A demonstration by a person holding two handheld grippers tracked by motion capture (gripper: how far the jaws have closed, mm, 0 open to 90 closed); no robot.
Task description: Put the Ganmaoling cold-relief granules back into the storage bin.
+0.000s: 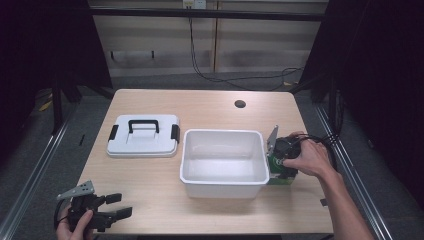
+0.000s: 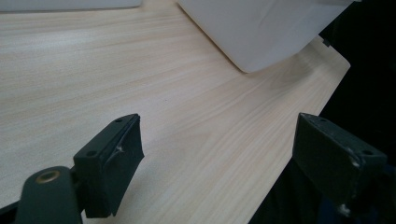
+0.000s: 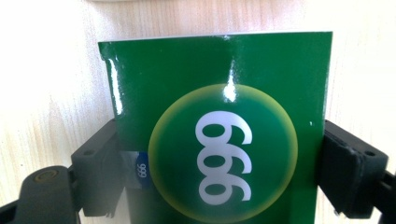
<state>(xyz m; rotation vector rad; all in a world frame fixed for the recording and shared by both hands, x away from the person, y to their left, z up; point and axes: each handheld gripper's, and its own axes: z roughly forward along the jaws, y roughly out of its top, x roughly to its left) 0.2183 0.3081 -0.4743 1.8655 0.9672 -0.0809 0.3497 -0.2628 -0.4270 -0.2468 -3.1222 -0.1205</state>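
Green box (image 3: 219, 93) with a white 999 on a yellow-ringed disc, near the right edge of the worktop (image 1: 200, 105), just beside the right wall of the white bin (image 1: 222, 189). Gripped across its width by the right claw (image 3: 224, 156), pads against both sides, hold set at the end nearest the claw's camera.

Likely trouble: glossy carton, so could slide out between the pads on a lift; held toward one end, so could droop or swing; thin card, so could dent under a harder squeeze. Bin wall right alongside, so a low or hasty sideways carry could knock the box against the rim or shove the bin.

Further out: bin open and empty-looking, mid-worktop. White lid (image 1: 144, 142) with black handle and clips, left of the bin, apart from it. Left claw (image 1: 117, 205) wide open, holding nothing, by the front-left corner, well away. Small round hole (image 1: 240, 104) toward the far edge. Nothing between box and bin but the wall itself.
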